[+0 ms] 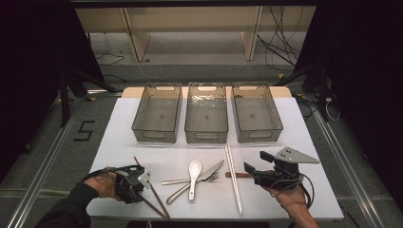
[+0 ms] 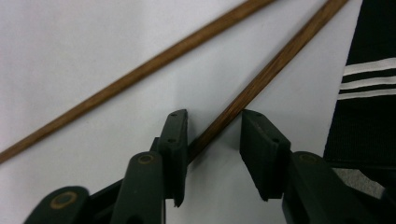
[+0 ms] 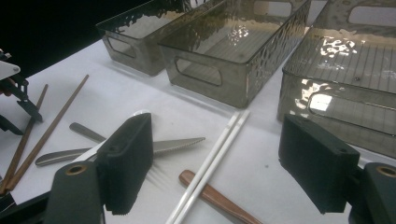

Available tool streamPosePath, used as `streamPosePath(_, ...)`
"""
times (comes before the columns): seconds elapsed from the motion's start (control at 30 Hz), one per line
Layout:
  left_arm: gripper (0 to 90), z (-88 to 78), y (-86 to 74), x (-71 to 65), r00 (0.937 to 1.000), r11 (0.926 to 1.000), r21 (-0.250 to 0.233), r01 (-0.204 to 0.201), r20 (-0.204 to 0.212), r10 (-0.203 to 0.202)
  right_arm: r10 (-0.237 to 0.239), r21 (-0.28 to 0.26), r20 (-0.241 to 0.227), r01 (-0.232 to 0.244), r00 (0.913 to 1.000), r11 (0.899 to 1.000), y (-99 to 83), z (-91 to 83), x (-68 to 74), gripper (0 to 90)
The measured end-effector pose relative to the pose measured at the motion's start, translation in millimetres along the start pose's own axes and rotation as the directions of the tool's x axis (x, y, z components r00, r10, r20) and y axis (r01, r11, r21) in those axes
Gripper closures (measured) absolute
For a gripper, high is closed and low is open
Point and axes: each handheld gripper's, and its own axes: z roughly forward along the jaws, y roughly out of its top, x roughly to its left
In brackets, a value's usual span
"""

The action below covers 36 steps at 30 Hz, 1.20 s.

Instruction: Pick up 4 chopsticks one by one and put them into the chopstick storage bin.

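the sorting looked barely begun: all three bins (image 1: 206, 118) stood empty at the far side of the white table (image 1: 313, 190), and the spoon (image 1: 194, 172), knife (image 3: 173, 145), fork (image 1: 190, 187) and white chopsticks (image 1: 233, 175) lay loose near the front edge. the left gripper (image 2: 212, 128) sat low over the brown chopsticks (image 2: 261, 77), one stick between its jaws, touching one pad while the other stood clear, so not yet gripped. the right gripper (image 3: 215, 158) hovered wide open and empty over the cutlery
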Motion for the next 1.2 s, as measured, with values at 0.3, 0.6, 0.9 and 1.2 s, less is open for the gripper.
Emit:
streamPosePath(0.3,69.9,-0.4,-0.5,-4.5,0.9995,0.9991,0.031,-0.03,0.005,0.03,0.006,0.011,0.008,-0.006,0.9999,1.0,-0.1,0.3,-0.6,27.5)
streamPosePath(0.6,74.8,-0.7,-2.6,-12.9,0.9969,0.9954,0.056,-0.078,0.015,0.077,0.016,0.018,0.008,-0.016,0.9998,1.0,0.0,1.0,-1.4,27.6)
streamPosePath(0.9,79.4,-0.6,-1.0,-19.0,0.9919,0.9892,0.074,-0.127,0.014,0.126,0.021,0.021,0.01,-0.021,0.9997,1.0,-0.1,1.3,-2.4,27.7)
streamPosePath(1.2,82.1,-0.7,-0.7,-19.0,0.9871,0.9842,0.077,-0.16,0.025,0.158,0.025,0.022,0.009,-0.025,0.9996,0.999,-0.1,1.0,-2.8,27.7)
